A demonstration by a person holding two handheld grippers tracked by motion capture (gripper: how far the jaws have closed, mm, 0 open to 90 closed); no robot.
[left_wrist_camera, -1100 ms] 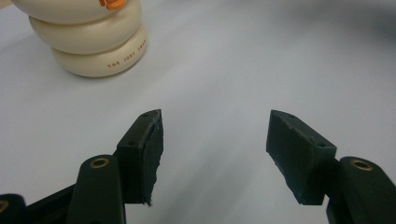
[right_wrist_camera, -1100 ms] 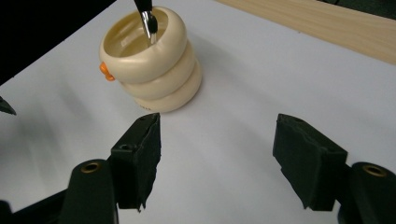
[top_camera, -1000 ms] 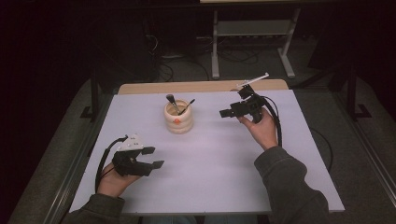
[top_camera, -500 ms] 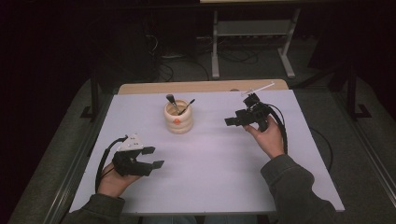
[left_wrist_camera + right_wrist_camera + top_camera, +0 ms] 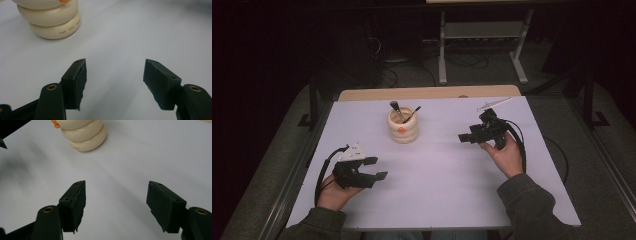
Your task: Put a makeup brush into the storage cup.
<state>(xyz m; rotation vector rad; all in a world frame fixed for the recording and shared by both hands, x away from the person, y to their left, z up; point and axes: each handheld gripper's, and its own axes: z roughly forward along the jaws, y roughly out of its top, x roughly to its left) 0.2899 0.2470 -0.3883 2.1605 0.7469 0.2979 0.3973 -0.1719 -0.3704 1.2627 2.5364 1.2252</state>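
A cream ribbed holder (image 5: 402,127) stands on the white table (image 5: 442,190) at centre back, with a dark brush and a spoon sticking out of it. My left gripper (image 5: 377,168) rests low at the front left, open, with nothing between its jaws. The left gripper view has the holder (image 5: 50,22) ahead and to the left of the gripper (image 5: 115,75). My right gripper (image 5: 466,134) hovers right of the holder and points towards it, open and empty. In the right gripper view the holder (image 5: 83,133) lies well beyond the gripper (image 5: 116,195).
A thin pale stick (image 5: 494,103) shows just behind the right gripper; I cannot tell whether it lies on the table. A wooden strip (image 5: 427,93) runs along the table's back edge. Dark floor, cables and a metal stand lie beyond it.
The right hand has drawn its gripper nearer to me, slightly to the right and lower. The left hand has stayed where it was. Both grippers' jaws stand as before.
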